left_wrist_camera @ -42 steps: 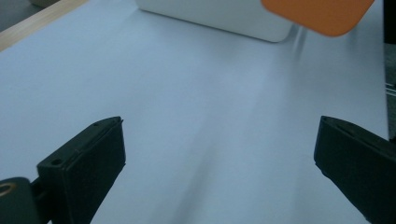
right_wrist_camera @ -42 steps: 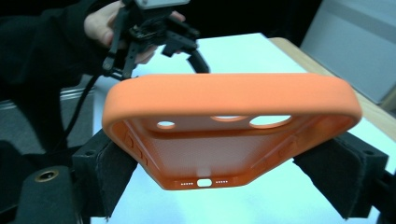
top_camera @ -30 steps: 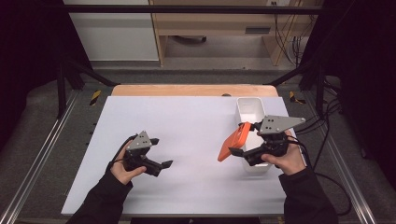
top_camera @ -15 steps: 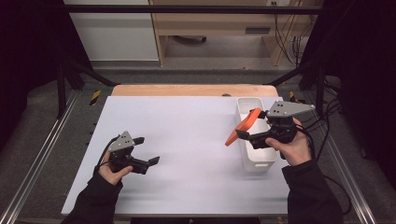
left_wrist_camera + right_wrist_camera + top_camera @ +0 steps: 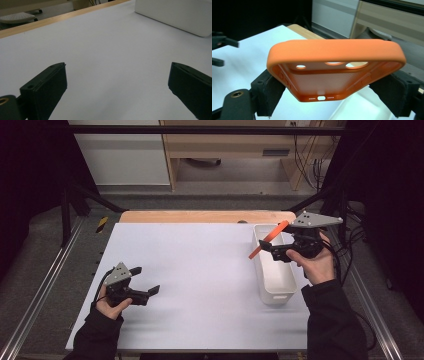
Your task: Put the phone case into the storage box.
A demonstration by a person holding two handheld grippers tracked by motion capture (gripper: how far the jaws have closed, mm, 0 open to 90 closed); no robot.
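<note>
The right gripper [image 5: 274, 251] has its jaws clamped on the two long edges of an orange phone case [image 5: 268, 239], holding it tilted in the air over the far end of the white bin [image 5: 272, 287]. The pickup looks done; what seems left is lowering the case into the bin and letting go. The left gripper [image 5: 145, 286] hovers over the white surface [image 5: 200, 270], jaws wide apart and empty.

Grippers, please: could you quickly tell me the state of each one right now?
Left gripper: open, holding nothing.
Right gripper: closed on the orange phone case.
</note>
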